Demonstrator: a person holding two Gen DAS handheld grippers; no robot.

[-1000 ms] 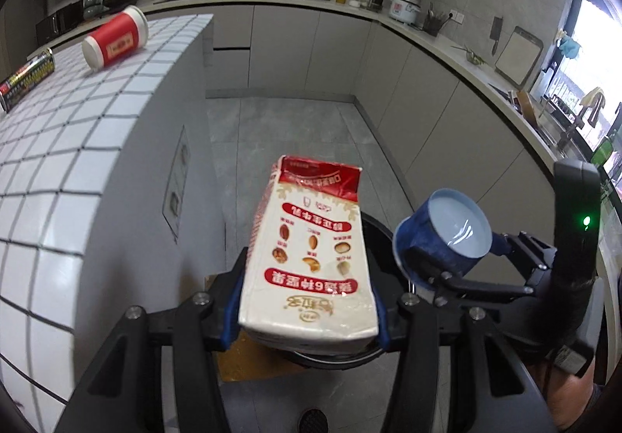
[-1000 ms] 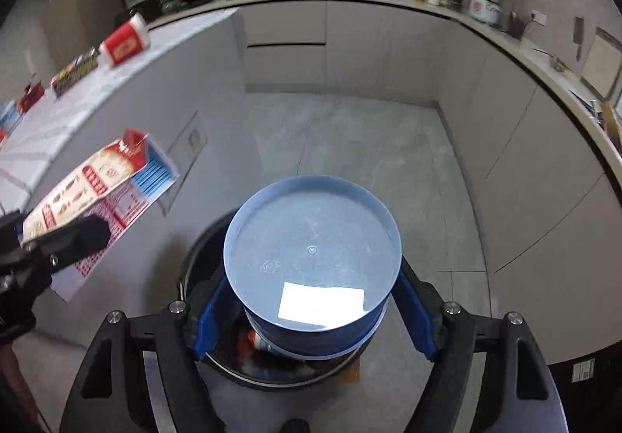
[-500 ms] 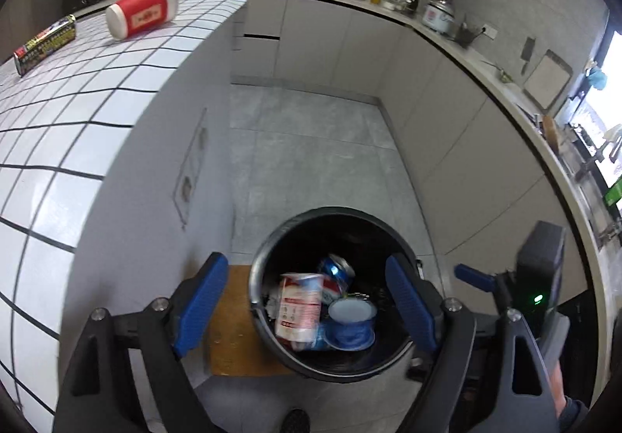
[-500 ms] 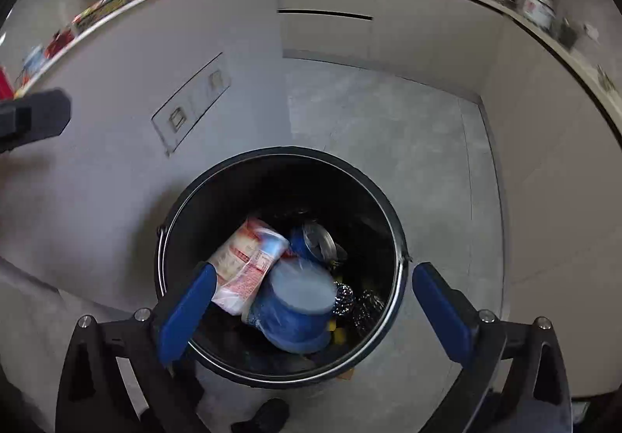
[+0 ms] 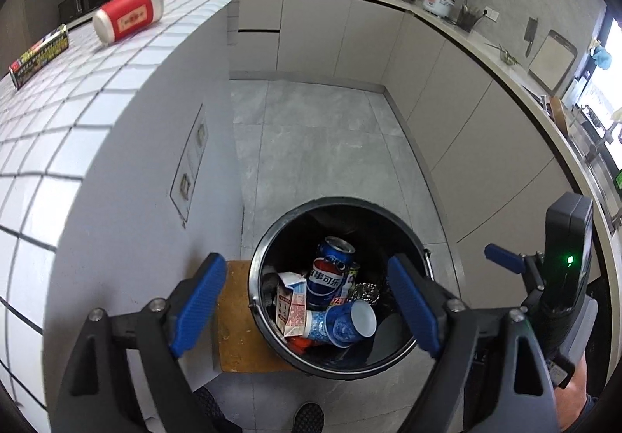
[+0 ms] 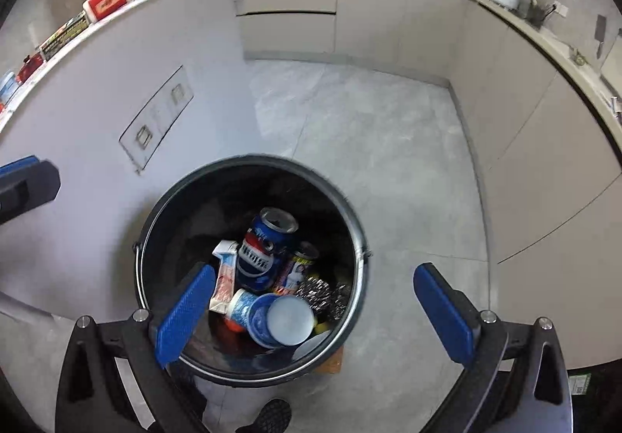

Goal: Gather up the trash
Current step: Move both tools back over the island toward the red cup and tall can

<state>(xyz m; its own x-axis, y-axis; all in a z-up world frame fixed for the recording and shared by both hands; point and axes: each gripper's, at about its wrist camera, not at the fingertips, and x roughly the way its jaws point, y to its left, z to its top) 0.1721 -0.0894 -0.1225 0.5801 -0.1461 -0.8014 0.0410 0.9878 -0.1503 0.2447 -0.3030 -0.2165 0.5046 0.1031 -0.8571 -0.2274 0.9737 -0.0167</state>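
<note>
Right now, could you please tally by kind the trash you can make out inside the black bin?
Drink cans: 2, a blue cola can and a smaller yellow-topped can
Cartons: 1, milk carton
Paper cups: 1, blue cup
Steel scourers: 1, scourer
Total: 5 in the bin; anything buried beneath is hidden.

Readable only on the blue can [image 5: 329, 273] in the black bin [image 5: 272, 238]: Pepsi globe with white Chinese characters 百事可乐; print on carton [image 5: 292, 306], red canister [image 5: 128, 11] and long box [image 5: 39, 56] too blurred.
</note>
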